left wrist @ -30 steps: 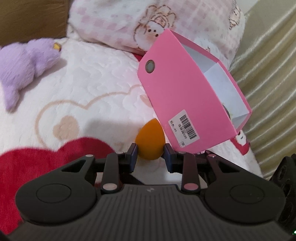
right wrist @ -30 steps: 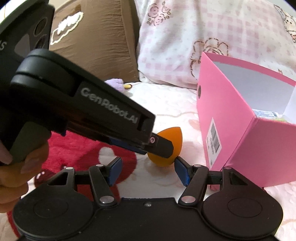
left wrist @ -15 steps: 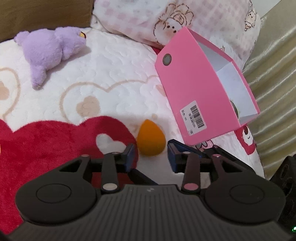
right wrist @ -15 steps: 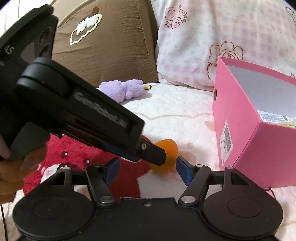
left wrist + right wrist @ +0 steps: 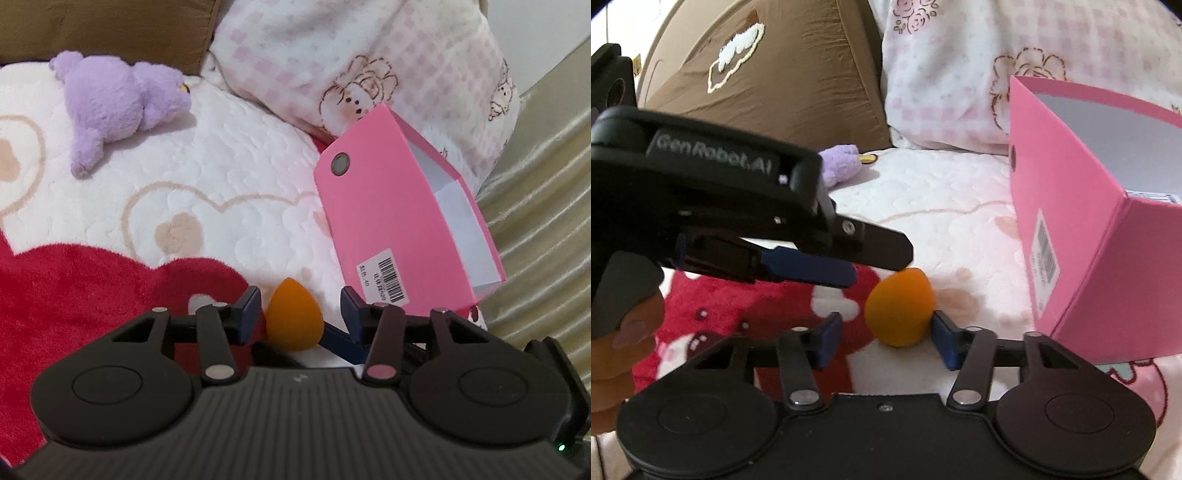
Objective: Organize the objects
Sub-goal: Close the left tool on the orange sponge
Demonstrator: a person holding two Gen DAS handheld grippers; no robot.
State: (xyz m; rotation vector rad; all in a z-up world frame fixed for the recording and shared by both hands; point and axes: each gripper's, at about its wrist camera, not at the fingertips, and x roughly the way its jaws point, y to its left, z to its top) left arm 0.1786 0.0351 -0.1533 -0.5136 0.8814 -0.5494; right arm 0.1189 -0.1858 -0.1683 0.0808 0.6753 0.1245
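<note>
An orange teardrop sponge (image 5: 293, 321) (image 5: 899, 310) lies on the heart-patterned blanket (image 5: 221, 173), just left of the open pink box (image 5: 384, 210) (image 5: 1071, 236). My left gripper (image 5: 301, 299) (image 5: 879, 266) straddles the sponge from above; its jaws are opening, with a gap on each side. My right gripper (image 5: 886, 321) comes in low around the same sponge and its jaws are closing. Its right pad touches the sponge, while its left pad stands apart from it. One blue right finger (image 5: 338, 338) shows under the left gripper.
A purple plush toy (image 5: 110, 99) (image 5: 838, 166) lies at the back of the blanket. Behind it stand a brown pillow (image 5: 783, 74) and a pink checked pillow (image 5: 369, 62). Golden ribbed fabric (image 5: 546, 221) rises right of the box. A hand (image 5: 628, 332) holds the left gripper's handle.
The left gripper has let go of the sponge, which now rests on the blanket. The right gripper has moved in around it and narrowed its jaws.
</note>
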